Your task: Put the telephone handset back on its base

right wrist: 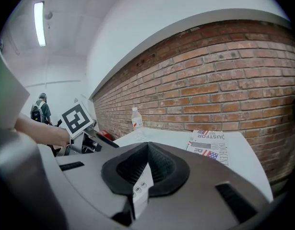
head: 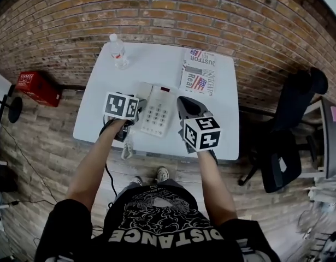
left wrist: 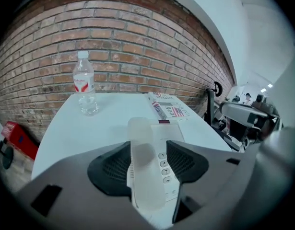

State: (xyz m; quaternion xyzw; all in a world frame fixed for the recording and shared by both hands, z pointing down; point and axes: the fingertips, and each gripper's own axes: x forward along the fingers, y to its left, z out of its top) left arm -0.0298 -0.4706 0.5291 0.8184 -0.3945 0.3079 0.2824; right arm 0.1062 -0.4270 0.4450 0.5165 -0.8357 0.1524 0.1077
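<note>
On the bench (head: 157, 59), the water bottle (head: 118, 51) stands at the far left. Your left tool (left wrist: 147, 162) has its jaws wide apart, flanking the telephone handset (left wrist: 140, 133), which lies on the left side of its base (head: 157, 113). Your right tool (right wrist: 147, 147), just right of the base, has its jaws together and holds nothing. A newspaper (head: 199, 71) lies rightmost.

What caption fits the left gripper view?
Open left gripper straddles the handset lying on its base; bottle behind.
</note>
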